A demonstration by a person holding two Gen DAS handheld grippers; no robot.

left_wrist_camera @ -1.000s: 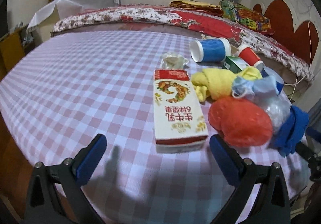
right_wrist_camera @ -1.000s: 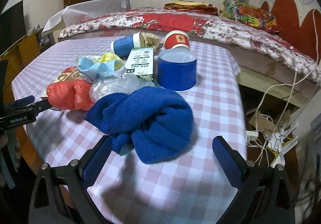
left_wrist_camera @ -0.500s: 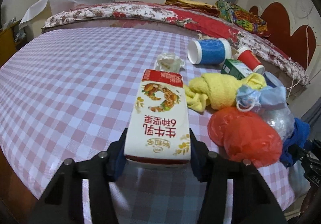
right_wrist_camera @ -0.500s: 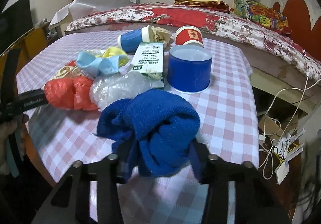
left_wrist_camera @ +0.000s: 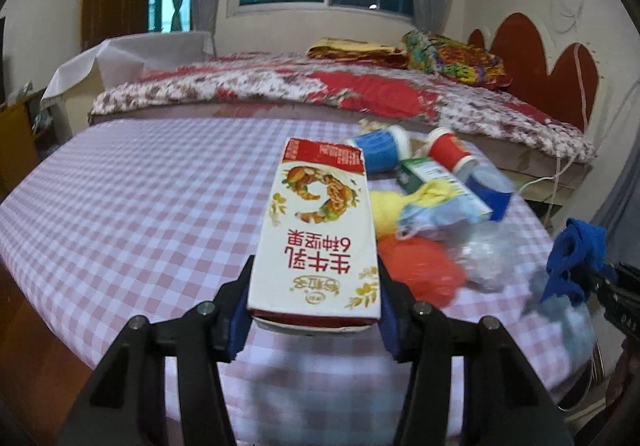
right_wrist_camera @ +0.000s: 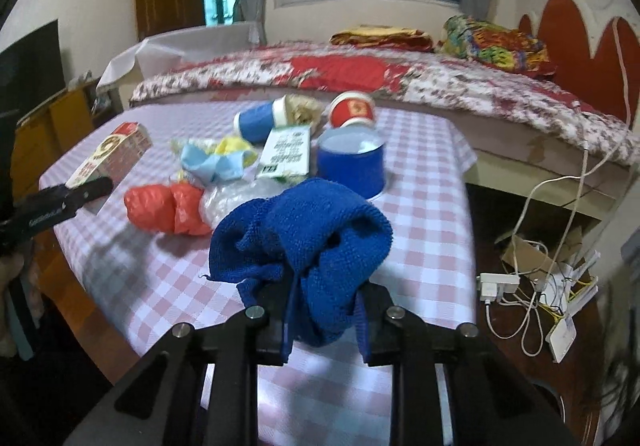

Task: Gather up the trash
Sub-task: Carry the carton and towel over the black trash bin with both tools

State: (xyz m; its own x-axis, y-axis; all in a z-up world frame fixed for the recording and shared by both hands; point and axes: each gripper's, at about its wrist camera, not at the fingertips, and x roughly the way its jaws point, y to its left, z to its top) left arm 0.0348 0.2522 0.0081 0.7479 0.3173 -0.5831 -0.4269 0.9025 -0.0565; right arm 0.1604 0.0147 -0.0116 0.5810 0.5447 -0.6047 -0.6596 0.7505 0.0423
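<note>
My left gripper (left_wrist_camera: 314, 302) is shut on the near end of a red and white milk carton (left_wrist_camera: 320, 222), which hangs off the checked table (left_wrist_camera: 140, 206). The jaws of my right gripper (right_wrist_camera: 322, 310) are closing on a bunched blue towel (right_wrist_camera: 304, 230), squeezed between the pads and raised above the cloth. Left on the table are an orange plastic bag (right_wrist_camera: 164, 206), clear crumpled plastic (right_wrist_camera: 236, 198), a light blue mask (right_wrist_camera: 208, 166), a yellow cloth (left_wrist_camera: 388, 206), a green and white carton (right_wrist_camera: 286, 150), a tipped blue cup (right_wrist_camera: 258, 122), a red cup (right_wrist_camera: 352, 110) and a blue tub (right_wrist_camera: 352, 162).
A bed with a red floral cover (right_wrist_camera: 360, 74) runs behind the table. Right of the table's edge, white cables and a plug (right_wrist_camera: 500, 282) lie on the floor. A wooden cabinet (right_wrist_camera: 44, 134) stands at the left.
Both grippers went from wide open to closed, the left on the milk carton and the right on the blue towel. Both have since lifted their loads off the table.
</note>
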